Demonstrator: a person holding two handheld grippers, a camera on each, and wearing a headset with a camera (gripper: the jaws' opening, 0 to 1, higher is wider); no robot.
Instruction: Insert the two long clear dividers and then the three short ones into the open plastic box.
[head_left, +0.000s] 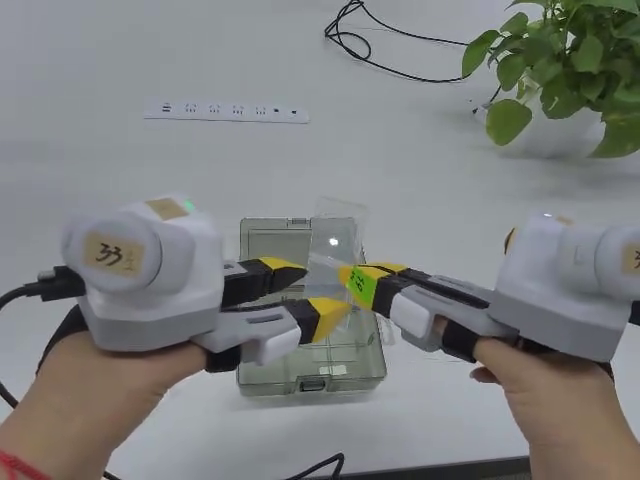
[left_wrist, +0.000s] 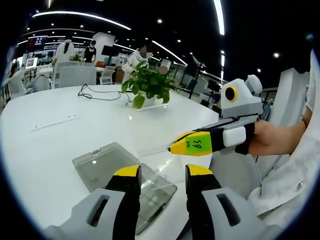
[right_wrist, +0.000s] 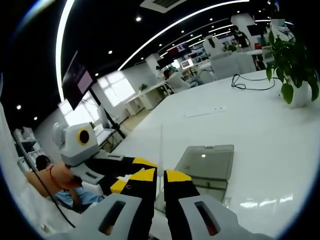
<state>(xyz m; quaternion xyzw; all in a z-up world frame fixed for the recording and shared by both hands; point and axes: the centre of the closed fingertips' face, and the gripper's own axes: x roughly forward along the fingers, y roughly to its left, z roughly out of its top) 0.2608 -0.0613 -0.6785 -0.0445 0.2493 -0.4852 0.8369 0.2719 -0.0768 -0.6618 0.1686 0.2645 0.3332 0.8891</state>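
Nearest, in the head view, the left gripper (head_left: 315, 290) and right gripper (head_left: 352, 278) meet above the open plastic box (head_left: 310, 385). In the left gripper view, its jaws stand spread and empty. In the right gripper view, the jaws pinch a clear divider (right_wrist: 160, 145) edge-on. If it slips or tilts, it could miss the box's slots.

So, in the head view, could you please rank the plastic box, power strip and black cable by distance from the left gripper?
1. Plastic box, directly beneath the left gripper.
2. Power strip, farther back, left of centre.
3. Black cable, far back, right of centre.
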